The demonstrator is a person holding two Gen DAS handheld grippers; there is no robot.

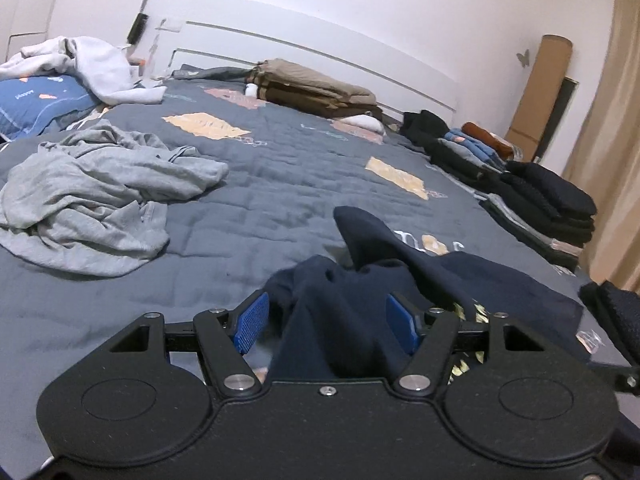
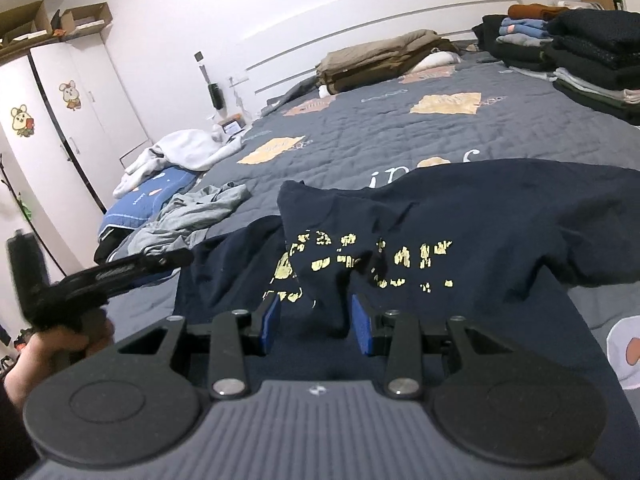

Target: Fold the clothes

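navy shirt (image 2: 460, 216) on quilt (image 1: 280, 168), bunched and lifted for folding: left gripper (image 1: 328, 320) clamped on a thick wad, right gripper (image 2: 316, 322) clamped on a raised fold near the gold print.

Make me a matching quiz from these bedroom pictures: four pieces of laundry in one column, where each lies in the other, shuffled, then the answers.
1. navy printed T-shirt
2. crumpled grey garment
3. folded brown blanket
4. stack of folded dark clothes

A. against the headboard
B. along the bed's right edge
C. between the gripper fingers
D. loose on the quilt's left side

Pairs: 1-C, 2-D, 3-A, 4-B
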